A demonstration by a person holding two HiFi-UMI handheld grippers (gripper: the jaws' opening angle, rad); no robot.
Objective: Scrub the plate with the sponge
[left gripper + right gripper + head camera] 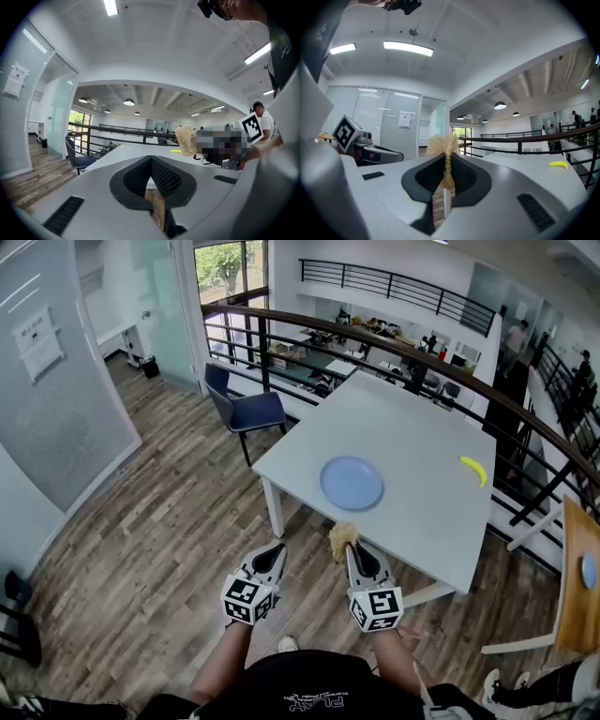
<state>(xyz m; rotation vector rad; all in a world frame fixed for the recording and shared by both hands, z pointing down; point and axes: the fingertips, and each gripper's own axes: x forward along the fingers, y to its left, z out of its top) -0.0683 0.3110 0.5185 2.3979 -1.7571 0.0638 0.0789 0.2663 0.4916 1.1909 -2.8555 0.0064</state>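
Observation:
A round blue plate [352,483] lies on the white table [412,418], near its front edge. My right gripper [352,546] hovers just in front of that edge, shut on a tan, fibrous sponge [342,538] whose tuft sticks out past the fingertips. In the right gripper view the sponge [443,145] is pinched between the jaws of that gripper [446,165]. My left gripper [277,548] hangs beside it to the left, over the floor, shut with nothing in it. From the left gripper view its jaws [152,177] meet, and the sponge [186,139] shows to the right.
A yellow banana [474,470] lies at the table's right edge. A blue chair [246,409] stands at the far left corner. A dark railing [422,357] curves behind the table. A wooden table [578,615] is at the right.

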